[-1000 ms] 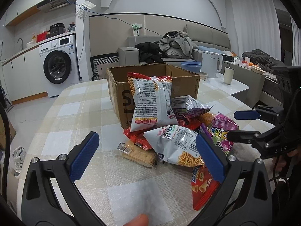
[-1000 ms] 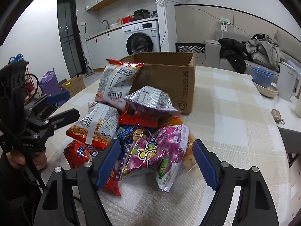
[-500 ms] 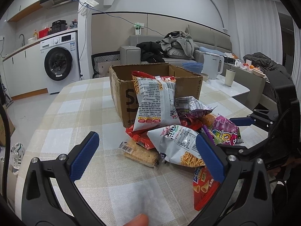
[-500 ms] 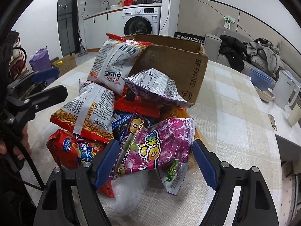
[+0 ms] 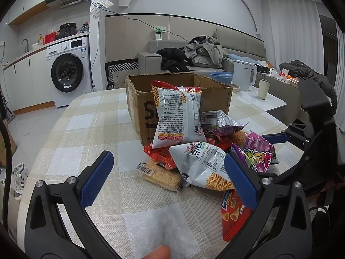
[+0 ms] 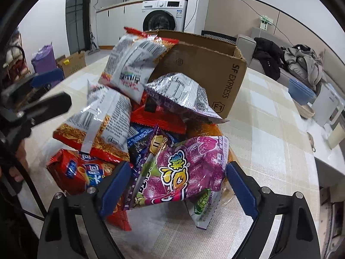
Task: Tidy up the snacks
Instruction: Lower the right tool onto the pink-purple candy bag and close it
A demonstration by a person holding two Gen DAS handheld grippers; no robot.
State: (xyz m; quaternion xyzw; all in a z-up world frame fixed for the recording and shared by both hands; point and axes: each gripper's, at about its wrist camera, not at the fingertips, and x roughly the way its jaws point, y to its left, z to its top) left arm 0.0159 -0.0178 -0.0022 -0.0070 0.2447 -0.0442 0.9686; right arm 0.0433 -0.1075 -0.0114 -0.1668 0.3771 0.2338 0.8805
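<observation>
Task status: early stage. The cardboard box stands open on the checked tabletop, and nearly all snacks lie outside it in a heap against its near wall. No bag is seen fully inside; the box floor is hidden, so its contents cannot be confirmed. One tall white noodle-snack bag leans upright against the box wall, its top reaching above the rim. Remaining work, as judged: transfer of the whole heap.

Right tool: released. Its jaws have just been opening and now straddle the purple grape-candy bag; the pads stand either side of the bag without pressing it. This bag lies at the near edge of the heap, on top of other packets, glossy and lightly crumpled, with a loose sealed end hanging toward the tabletop.

Left tool: released, jaws wide, holding nothing, aimed at the heap from the opposite side.

Other heap items: a white stick-snack bag, a cracker pack flat on the tabletop, a red corn-snack bag and a silver-purple bag.
</observation>
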